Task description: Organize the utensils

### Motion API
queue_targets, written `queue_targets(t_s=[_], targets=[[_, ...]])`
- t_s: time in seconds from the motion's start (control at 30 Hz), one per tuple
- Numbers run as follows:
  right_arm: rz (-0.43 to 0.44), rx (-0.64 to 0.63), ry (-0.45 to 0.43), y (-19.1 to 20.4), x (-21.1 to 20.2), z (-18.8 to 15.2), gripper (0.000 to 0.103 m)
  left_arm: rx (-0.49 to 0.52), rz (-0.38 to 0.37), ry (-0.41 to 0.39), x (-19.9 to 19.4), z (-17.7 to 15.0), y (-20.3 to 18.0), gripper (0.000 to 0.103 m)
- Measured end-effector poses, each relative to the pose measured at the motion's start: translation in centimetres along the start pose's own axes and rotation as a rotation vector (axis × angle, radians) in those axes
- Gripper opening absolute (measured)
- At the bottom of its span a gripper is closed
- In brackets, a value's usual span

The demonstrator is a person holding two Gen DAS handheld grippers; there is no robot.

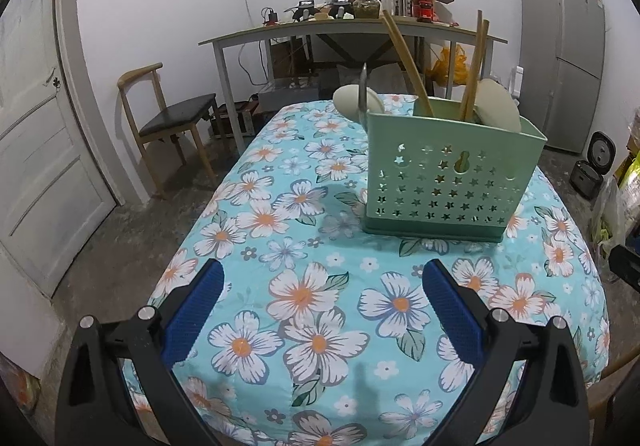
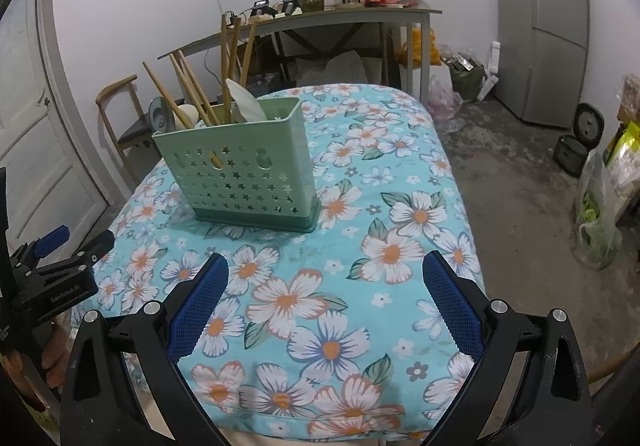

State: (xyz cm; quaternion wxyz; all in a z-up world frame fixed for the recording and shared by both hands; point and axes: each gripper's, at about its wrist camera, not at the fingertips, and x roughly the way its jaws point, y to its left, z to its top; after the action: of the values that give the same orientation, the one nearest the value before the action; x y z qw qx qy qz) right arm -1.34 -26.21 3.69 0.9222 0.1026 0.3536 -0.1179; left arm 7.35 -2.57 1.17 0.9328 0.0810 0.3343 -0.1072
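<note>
Both grippers, left gripper and right gripper, hanging spread wide, holding nothing. Green basket sitting on flowery table, chopsticks and spoons standing inside. Nothing lying loose; job looking done, so backing away slowly, not bumping basket.

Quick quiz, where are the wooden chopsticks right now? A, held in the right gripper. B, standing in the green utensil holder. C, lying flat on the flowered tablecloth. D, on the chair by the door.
B: the wooden chopsticks stick up out of the green utensil holder, while the right gripper and the left gripper are both open and empty.
</note>
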Motion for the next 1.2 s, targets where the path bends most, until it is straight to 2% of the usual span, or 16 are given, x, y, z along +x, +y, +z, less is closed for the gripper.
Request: queue_targets(t_s=[0.3, 0.73, 1.2], targets=[[-0.039, 0.024, -0.010, -1.5, -0.5, 0.0, 0.094, -0.014, 0.030, -0.012, -0.2, 0.1, 0.4, 0.097], [-0.086, 0.042, -0.042, -2.2, -1.1, 0.0, 0.094, -0.084, 0.137, -0.036, -1.0, 0.1, 2.4, 0.097], [-0.106, 0.045, -0.053, -2.4, -1.3, -0.1, 0.094, -0.107, 0.147, -0.036, -1.1, 0.0, 3.0, 0.097]])
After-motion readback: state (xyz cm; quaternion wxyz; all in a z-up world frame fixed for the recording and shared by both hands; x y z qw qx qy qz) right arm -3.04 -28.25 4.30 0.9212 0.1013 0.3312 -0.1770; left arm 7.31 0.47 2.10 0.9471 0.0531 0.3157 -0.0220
